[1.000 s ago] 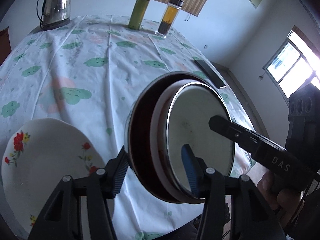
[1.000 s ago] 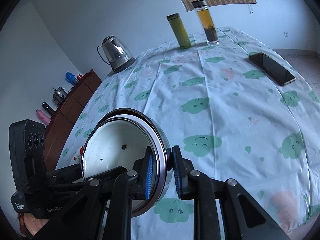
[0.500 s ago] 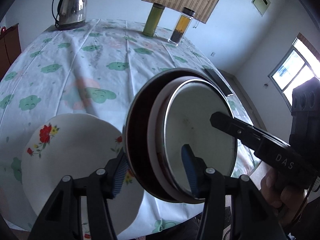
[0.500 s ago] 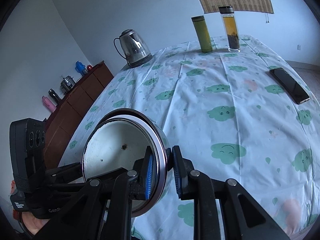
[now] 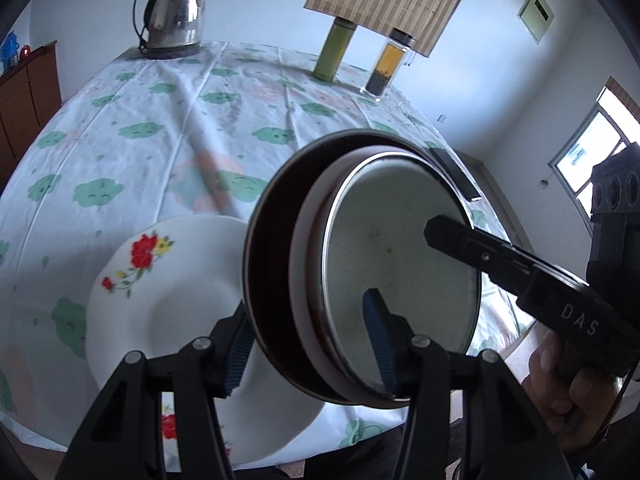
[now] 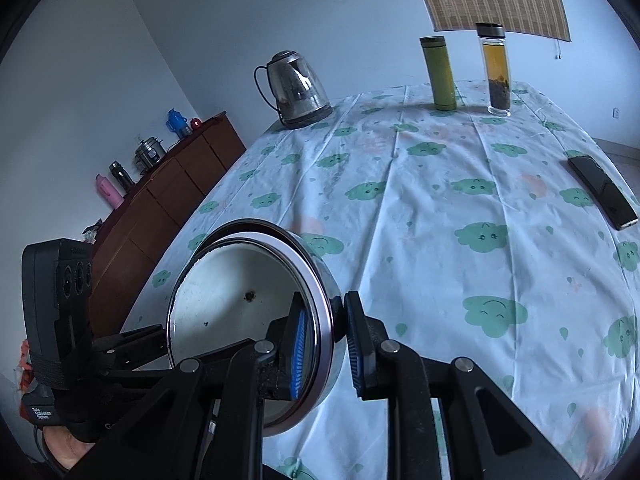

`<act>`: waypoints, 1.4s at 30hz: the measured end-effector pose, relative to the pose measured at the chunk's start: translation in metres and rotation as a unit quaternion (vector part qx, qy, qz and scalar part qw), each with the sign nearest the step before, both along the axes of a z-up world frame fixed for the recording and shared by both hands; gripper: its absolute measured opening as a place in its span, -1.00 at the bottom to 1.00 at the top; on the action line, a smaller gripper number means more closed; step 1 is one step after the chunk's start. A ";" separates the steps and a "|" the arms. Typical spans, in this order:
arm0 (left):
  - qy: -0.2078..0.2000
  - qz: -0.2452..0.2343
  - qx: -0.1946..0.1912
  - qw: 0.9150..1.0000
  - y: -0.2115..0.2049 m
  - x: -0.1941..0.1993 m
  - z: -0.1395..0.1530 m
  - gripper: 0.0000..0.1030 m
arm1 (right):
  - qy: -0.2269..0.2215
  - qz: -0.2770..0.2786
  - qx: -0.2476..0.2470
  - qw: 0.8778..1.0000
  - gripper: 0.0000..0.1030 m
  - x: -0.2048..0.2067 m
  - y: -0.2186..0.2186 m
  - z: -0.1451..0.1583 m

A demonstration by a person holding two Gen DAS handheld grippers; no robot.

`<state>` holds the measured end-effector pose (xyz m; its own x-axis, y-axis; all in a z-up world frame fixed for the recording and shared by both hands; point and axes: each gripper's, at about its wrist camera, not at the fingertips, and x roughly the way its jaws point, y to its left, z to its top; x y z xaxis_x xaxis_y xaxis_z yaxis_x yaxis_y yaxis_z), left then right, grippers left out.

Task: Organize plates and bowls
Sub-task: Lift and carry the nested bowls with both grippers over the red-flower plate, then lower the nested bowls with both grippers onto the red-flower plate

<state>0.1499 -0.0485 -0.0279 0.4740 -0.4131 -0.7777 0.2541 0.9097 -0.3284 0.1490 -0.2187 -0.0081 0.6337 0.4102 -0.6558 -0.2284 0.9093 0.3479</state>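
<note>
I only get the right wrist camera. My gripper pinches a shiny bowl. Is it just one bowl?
Observer: No, the left wrist view shows three nested bowls. The steel-rimmed bowl sits in a white bowl, and that sits in a dark brown bowl.
Operator: What is the other gripper doing?
Observer: The left gripper clamps all three, with one finger outside the dark brown bowl and one inside the steel-rimmed bowl.
Operator: Is anything near the bowls?
Observer: A white flowered plate lies on the table, left of the bowls and partly hidden by them.
</note>
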 end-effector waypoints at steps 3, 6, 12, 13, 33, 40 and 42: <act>0.002 0.009 0.001 1.000 0.010 -0.002 -0.002 -0.01 | 0.000 0.011 -0.005 1.000 -0.60 0.001 0.012 0.002; 0.005 0.018 0.004 1.000 0.021 -0.004 -0.004 -0.01 | 0.004 0.024 -0.008 1.000 -0.60 0.003 0.025 0.001; 0.012 0.033 0.008 0.999 0.043 -0.008 -0.010 -0.01 | 0.014 0.046 -0.013 0.999 -0.60 0.007 0.048 -0.004; 0.014 0.035 0.009 0.999 0.046 -0.009 -0.011 -0.01 | 0.017 0.049 -0.014 0.999 -0.60 0.008 0.051 -0.005; 0.046 0.038 0.006 0.998 0.072 -0.015 -0.030 -0.01 | 0.067 0.081 -0.047 0.993 -0.57 0.014 0.085 -0.026; 0.053 0.038 -0.003 0.998 0.074 -0.010 -0.035 -0.01 | 0.081 0.080 -0.046 0.992 -0.56 0.020 0.087 -0.033; 0.053 0.037 -0.005 0.998 0.074 -0.008 -0.035 -0.01 | 0.081 0.078 -0.047 0.992 -0.56 0.021 0.086 -0.034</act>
<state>0.1418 0.0260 -0.0632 0.4189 -0.3871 -0.8214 0.1493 0.9216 -0.3582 0.1697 -0.1325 -0.0417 0.4497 0.4274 -0.7843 -0.3175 0.8972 0.3069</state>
